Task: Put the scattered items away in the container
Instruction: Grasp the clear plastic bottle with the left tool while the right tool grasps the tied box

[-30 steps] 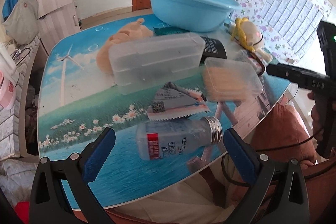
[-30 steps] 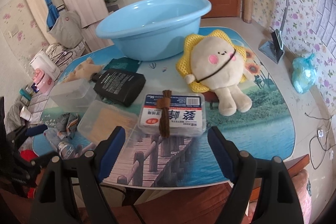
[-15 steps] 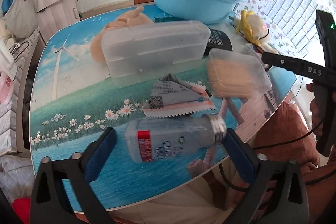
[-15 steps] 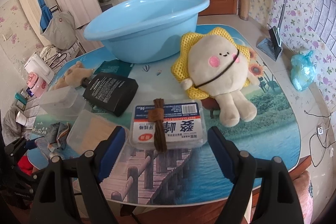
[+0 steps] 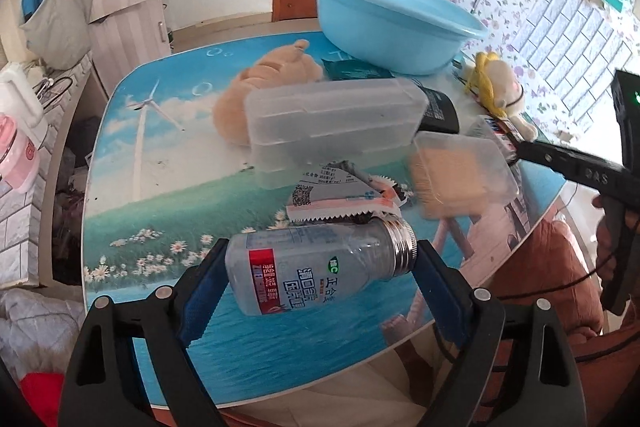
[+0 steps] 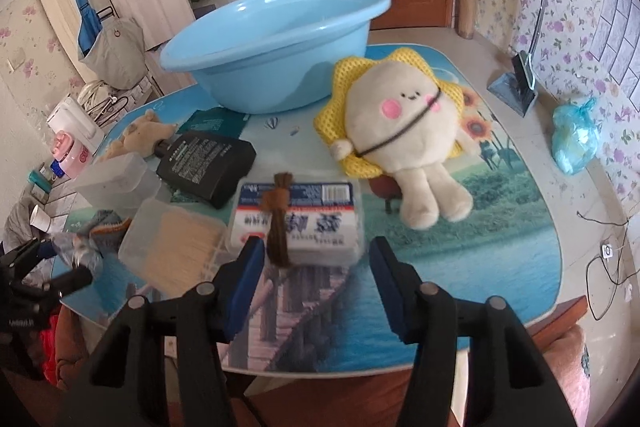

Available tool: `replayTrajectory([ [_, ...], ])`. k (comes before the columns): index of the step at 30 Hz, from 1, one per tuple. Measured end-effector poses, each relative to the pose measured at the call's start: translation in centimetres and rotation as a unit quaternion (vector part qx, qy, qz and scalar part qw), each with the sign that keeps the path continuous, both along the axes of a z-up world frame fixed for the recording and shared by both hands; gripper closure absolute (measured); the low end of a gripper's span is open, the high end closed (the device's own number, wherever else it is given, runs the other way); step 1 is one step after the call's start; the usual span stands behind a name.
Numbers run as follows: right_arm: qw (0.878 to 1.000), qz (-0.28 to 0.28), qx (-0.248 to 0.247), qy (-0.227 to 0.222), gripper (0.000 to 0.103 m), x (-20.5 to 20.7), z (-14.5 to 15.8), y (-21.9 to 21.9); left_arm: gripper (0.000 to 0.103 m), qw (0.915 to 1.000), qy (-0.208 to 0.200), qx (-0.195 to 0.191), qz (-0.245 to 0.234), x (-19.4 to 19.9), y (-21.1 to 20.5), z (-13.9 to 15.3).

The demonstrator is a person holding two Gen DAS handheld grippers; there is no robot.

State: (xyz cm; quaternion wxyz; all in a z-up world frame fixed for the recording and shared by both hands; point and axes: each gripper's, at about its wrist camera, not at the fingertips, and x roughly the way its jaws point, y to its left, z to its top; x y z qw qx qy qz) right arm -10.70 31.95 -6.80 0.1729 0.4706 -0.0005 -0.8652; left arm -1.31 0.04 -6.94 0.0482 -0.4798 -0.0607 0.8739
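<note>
A clear plastic bottle (image 5: 316,271) with a silver cap lies on its side near the table's front edge. My left gripper (image 5: 322,277) is shut on it, one pad on its base and one on its cap. A white packet (image 6: 304,215) with a brown cord tied around it lies in front of my right gripper (image 6: 316,247), which is open, its fingers flanking the packet's near end. The blue basin (image 6: 276,27) stands empty at the back of the table, also in the left wrist view as the basin (image 5: 392,23).
A yellow sunflower plush (image 6: 400,131), a black flat bottle (image 6: 208,163), a clear lidded box (image 5: 332,123), a tub of cotton swabs (image 5: 460,175), a torn sachet (image 5: 340,195) and a tan plush (image 5: 264,83) lie scattered on the table (image 5: 132,195).
Both grippers moved forward and narrowed. The left fingers closed onto the bottle's ends. The right fingers came up around the packet's near end.
</note>
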Motion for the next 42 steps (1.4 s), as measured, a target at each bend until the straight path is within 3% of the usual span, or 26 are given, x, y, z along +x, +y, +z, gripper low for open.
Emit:
replayTrajectory([
  [2, 1.000, -0.001, 0.005, -0.003, 0.047, 0.3, -0.1, 0.2, 0.014, 1.0000, -0.003, -0.001, 0.005, -0.1, -0.3, -0.2],
  [5, 1.000, -0.007, 0.008, 0.004, 0.026, 0.5, 0.1, 0.2, 0.014, 0.9999, -0.007, -0.006, 0.008, -0.1, -0.6, -0.5],
  [13, 1.000, -0.017, 0.017, 0.004, 0.018, -0.9, -0.5, -1.0, 0.014, 0.9997, -0.018, -0.009, 0.013, -0.2, -1.3, -1.4],
  [23, 1.000, -0.011, 0.021, 0.005, 0.017, -2.1, -1.0, -2.5, 0.014, 0.9994, -0.016, -0.030, 0.006, 0.0, -1.0, -1.8],
  [31, 1.000, 0.005, 0.024, 0.020, 0.039, -1.2, -0.3, -2.3, 0.016, 0.9996, -0.007, -0.020, 0.015, 0.2, -1.7, -1.2],
  [36, 1.000, 0.007, 0.021, 0.012, 0.037, -0.7, -0.3, -1.7, 0.016, 0.9996, -0.002, -0.017, 0.023, 0.2, -2.3, -0.6],
  [39, 0.999, 0.000, 0.028, 0.016, 0.024, -0.4, -0.2, -1.5, 0.016, 0.9995, 0.000, -0.016, 0.028, 0.2, -2.7, -0.3],
  [42, 1.000, -0.002, 0.022, 0.017, 0.023, -0.3, 0.0, -1.6, 0.016, 0.9993, 0.006, -0.015, 0.032, 0.2, -3.1, 0.3],
])
